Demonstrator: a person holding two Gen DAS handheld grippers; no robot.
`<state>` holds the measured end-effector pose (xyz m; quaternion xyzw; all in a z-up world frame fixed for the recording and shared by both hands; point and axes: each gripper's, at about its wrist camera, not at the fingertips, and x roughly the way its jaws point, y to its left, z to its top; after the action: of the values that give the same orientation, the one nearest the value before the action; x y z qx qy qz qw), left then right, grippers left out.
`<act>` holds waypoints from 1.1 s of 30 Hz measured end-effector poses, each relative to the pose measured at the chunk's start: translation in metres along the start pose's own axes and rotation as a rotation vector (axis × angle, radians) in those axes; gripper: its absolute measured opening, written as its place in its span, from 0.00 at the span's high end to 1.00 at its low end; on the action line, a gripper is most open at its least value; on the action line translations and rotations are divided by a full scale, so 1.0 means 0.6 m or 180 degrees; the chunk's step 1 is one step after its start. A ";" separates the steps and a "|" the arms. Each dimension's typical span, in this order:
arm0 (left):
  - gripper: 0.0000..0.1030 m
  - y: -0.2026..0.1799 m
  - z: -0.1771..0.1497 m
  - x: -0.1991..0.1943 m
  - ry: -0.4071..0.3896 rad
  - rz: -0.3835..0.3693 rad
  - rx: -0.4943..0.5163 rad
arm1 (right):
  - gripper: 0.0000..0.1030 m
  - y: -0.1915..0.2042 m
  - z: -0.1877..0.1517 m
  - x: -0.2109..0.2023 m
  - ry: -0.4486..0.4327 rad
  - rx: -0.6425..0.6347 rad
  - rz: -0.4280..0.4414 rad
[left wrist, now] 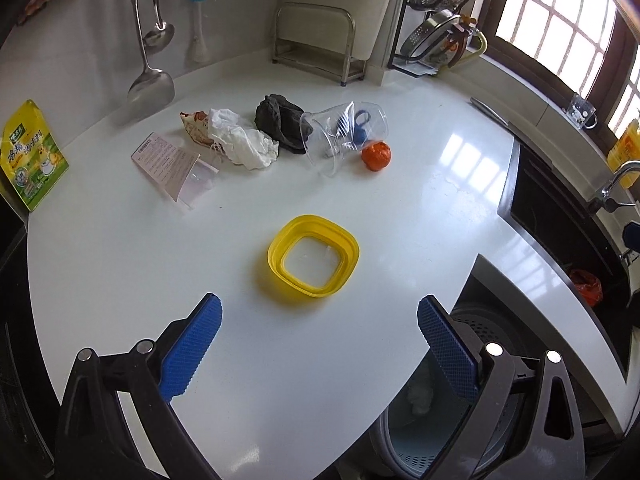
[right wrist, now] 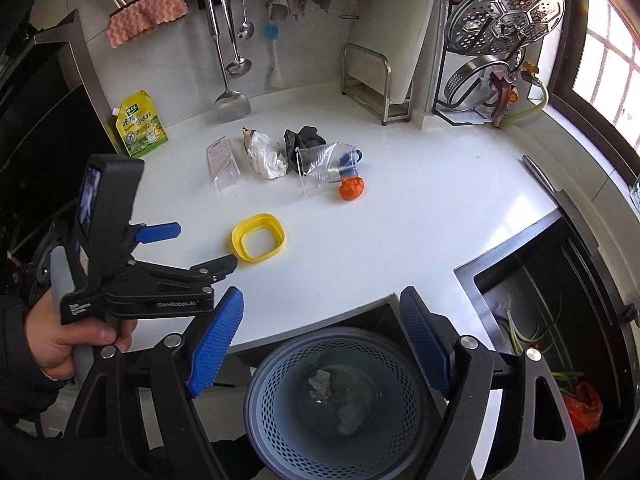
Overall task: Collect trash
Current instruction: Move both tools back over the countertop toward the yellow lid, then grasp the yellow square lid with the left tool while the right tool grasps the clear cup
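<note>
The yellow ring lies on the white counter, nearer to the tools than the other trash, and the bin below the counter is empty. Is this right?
Not quite. The bin is not empty: the right wrist view shows a few crumpled pieces already at its bottom. The rest holds: the yellow ring lies on the white counter, nearer to the tools than the other trash.

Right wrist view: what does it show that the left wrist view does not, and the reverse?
Only the right wrist view shows the person's hand holding the left gripper, the pink cloth on the wall rail, and crumpled trash inside the grey bin. Only the left wrist view shows the faucet and a glass mug near the window. Both show the yellow ring, the orange ball, the clear plastic cup and the white crumpled paper.
</note>
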<state>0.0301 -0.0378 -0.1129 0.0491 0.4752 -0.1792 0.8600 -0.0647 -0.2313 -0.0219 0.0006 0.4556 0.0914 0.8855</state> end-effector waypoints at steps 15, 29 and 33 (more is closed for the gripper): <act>0.06 -0.004 0.032 0.163 0.0310 0.0147 0.0647 | 0.26 -0.013 0.018 0.028 0.0120 0.0140 -0.0089; 0.35 0.027 0.054 0.154 0.0262 -0.0177 0.0395 | 0.25 -0.067 0.168 0.180 -0.0007 0.0274 0.0277; 0.35 0.052 0.054 0.124 0.0180 -0.0180 0.0284 | 0.21 -0.054 0.210 0.248 -0.0052 -0.0015 0.0189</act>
<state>0.1028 -0.0366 -0.1603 0.0790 0.4920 -0.2230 0.8378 0.1268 -0.2289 -0.0707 0.0129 0.4478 0.1188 0.8861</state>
